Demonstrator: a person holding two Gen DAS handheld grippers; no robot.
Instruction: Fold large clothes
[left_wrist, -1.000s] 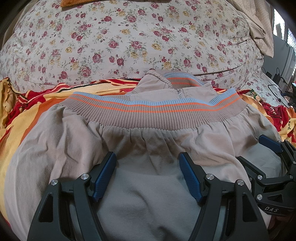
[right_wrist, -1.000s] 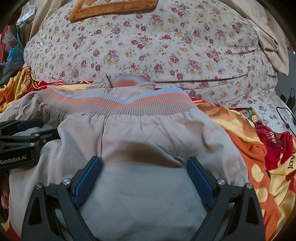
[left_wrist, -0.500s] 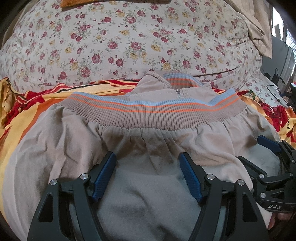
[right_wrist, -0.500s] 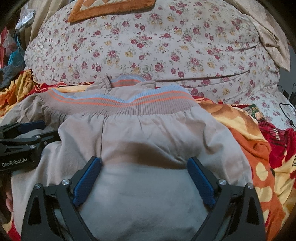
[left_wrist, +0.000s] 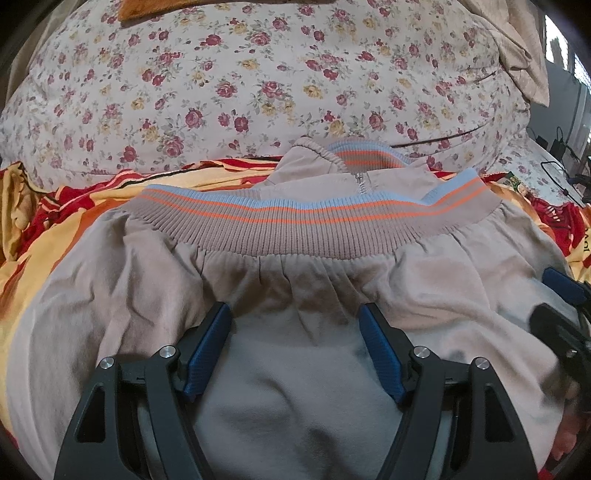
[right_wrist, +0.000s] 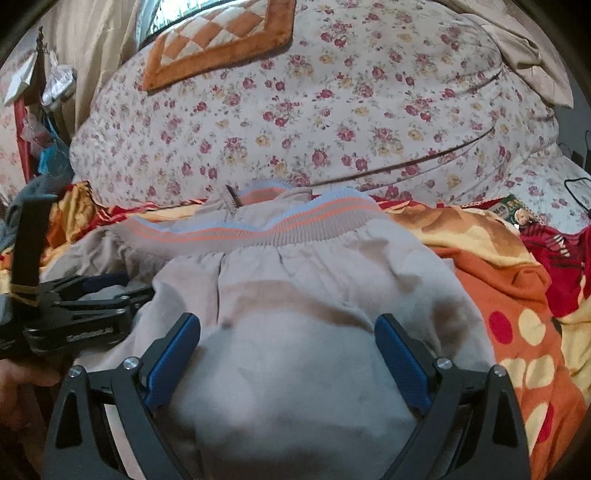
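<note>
Both tongs, left (left_wrist: 295, 347) and right (right_wrist: 288, 354), spread over the folded jacket (left_wrist: 295, 280) (beige).

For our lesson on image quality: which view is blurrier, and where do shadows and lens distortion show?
Right wrist view: blurrier, the left gripper smeared, the jacket soft. Left wrist view: sharp on the ribbed hem, blur only on the right gripper. Both: fisheye bulges the floral quilt, dark corners, shadow on cloth ahead of the fingers.

From each wrist we look steeply down, close over the beige jacket (left_wrist: 295, 280), facing the floral duvet (left_wrist: 258, 85) beyond it. Both views share the jacket's striped hem (right_wrist: 258, 229) and that duvet.
</note>
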